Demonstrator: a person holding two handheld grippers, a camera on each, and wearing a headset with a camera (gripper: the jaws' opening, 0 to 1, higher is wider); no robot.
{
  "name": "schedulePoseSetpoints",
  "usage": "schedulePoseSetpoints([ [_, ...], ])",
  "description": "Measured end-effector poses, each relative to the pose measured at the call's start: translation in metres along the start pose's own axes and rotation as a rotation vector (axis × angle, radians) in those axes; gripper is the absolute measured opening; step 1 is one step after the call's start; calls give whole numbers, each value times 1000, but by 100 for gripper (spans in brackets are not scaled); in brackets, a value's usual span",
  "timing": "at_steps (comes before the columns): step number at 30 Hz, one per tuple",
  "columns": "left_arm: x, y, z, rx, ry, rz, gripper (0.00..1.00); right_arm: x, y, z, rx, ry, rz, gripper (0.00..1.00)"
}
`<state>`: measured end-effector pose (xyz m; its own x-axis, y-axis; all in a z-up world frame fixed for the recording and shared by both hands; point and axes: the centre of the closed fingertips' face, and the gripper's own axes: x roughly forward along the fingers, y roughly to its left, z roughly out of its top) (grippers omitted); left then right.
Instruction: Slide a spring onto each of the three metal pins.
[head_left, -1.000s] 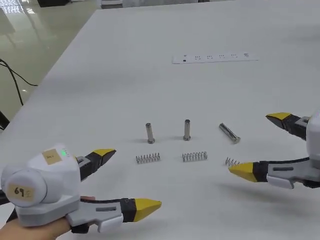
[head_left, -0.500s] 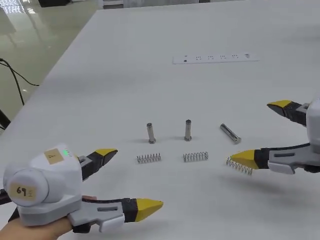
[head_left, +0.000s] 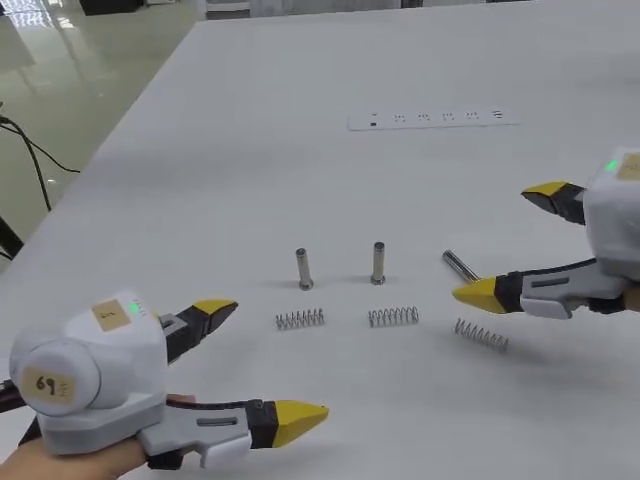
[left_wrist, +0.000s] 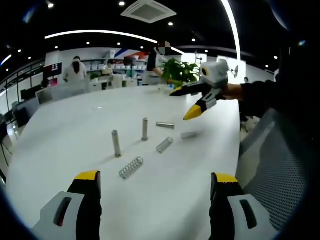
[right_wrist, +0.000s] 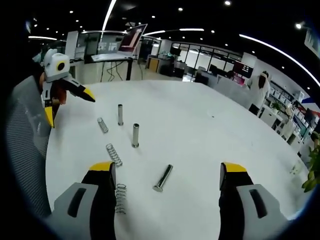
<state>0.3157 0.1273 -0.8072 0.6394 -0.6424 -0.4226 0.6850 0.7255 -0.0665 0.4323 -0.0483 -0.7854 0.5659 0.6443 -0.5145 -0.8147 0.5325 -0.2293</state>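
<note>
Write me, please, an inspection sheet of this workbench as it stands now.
Surface: white table, no spills seen.
Job's things: left pin and middle pin upright, right pin lying; left spring, middle spring, right spring lie loose, none on a pin.
Clutter: power strip at the far side.
Tools: left tool open, empty; right tool open, empty, near the right pin.
Cables: one cable on the floor, left of the table.
Surroundings: glossy floor; open office, people, a plant.
</note>
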Motion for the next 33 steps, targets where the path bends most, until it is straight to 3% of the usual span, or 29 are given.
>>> schedulePoseSetpoints([
  [16,1,-2,-1,0,3,-10,87,26,-8,-9,19,86,-2,72],
  [33,1,-2,-2,-1,6,-16,86,46,-3,-27,101,199,9,45],
])
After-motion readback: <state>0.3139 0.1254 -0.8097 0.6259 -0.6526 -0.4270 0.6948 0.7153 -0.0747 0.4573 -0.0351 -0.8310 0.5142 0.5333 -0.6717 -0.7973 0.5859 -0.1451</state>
